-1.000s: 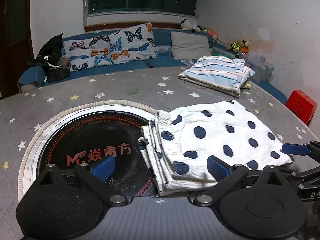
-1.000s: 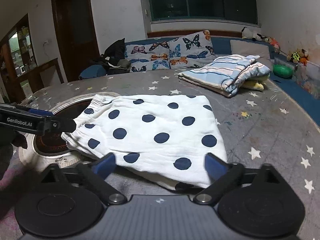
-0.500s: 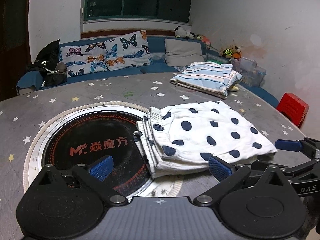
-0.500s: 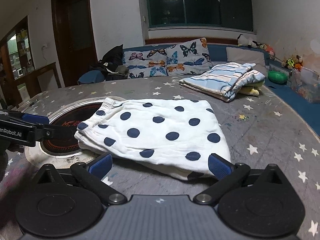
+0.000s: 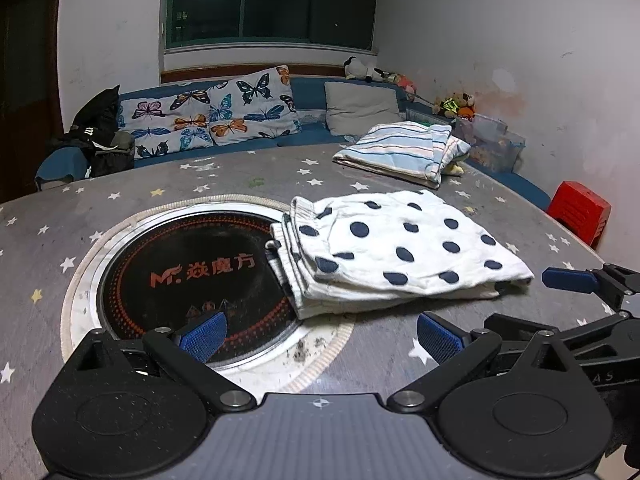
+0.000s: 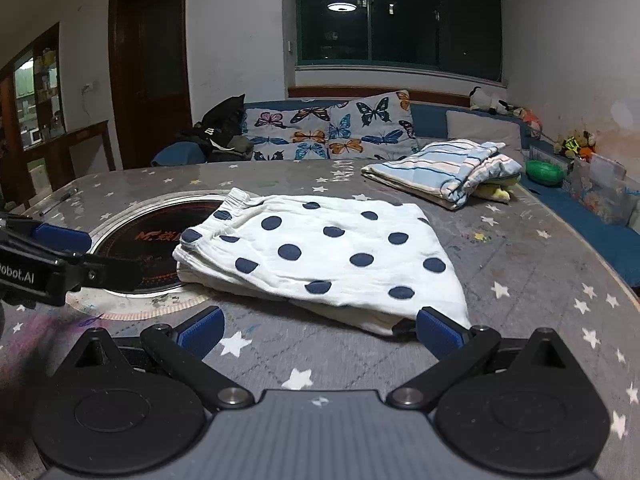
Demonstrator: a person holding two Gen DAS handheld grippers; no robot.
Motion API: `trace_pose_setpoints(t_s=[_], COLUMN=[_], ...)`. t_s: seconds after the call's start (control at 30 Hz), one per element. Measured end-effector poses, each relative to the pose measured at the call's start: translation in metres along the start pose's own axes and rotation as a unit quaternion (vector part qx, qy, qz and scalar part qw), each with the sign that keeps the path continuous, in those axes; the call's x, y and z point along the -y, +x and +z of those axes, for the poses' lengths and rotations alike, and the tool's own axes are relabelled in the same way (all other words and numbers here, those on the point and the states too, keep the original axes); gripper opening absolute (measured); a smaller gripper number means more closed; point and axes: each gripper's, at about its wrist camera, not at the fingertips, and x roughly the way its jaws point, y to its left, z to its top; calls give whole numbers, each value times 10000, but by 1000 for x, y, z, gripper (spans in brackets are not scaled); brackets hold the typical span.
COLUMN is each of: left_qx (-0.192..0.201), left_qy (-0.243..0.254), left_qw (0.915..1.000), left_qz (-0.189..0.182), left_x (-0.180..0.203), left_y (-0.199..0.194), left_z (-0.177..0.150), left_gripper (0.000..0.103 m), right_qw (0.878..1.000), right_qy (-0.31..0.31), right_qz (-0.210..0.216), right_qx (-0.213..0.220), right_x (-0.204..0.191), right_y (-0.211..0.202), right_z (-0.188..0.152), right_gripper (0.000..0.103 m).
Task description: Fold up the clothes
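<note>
Garment: white polka-dot shorts (image 5: 400, 252), folded flat on the star-print table (image 5: 224, 184). Waistband end overlaps the rim of the round black cooktop (image 5: 192, 276) set in the table's middle; the other end points toward the table's right edge.

Left gripper (image 5: 320, 336): jaws spread wide, nothing between them. It sits near the table's front edge, and the shorts lie beyond the blue pads (image 5: 438, 338), clear of them. Left pad is over the cooktop's near rim.

Right gripper (image 6: 318, 332): jaws spread wide, holding nothing. Near folded corner of the shorts lies just beside the right-hand pad (image 6: 440, 336); cannot tell whether they touch. Remainder of the shorts extends ahead of the jaws.

Striped folded cloth (image 6: 440, 168) lies toward the table's far right edge, well apart from the shorts. Butterfly cushions (image 6: 332, 128) on the sofa behind the table.
</note>
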Motion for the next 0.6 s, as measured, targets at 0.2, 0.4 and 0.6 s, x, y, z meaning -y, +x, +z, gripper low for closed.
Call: trace_pose_setpoints(t_s=[0.2, 0.4, 0.6], left_qx=[-62, -61, -73], left_qy=[57, 75, 144], left_qw=[10000, 10000, 9999], left_qz=[-2, -5, 30], left_x=[6, 11, 16], left_y=[-6, -11, -14], left_z=[-12, -20, -28], left_gripper=[103, 103, 103], right_qw=[9992, 9984, 9977], right_qy=[381, 526, 568], right_qz=[-97, -227, -379], right_qx=[37, 18, -42], right_x=[-1, -3, -3], right_y=[-10, -17, -20], right_z=[-10, -17, -24], right_gripper=[103, 103, 103])
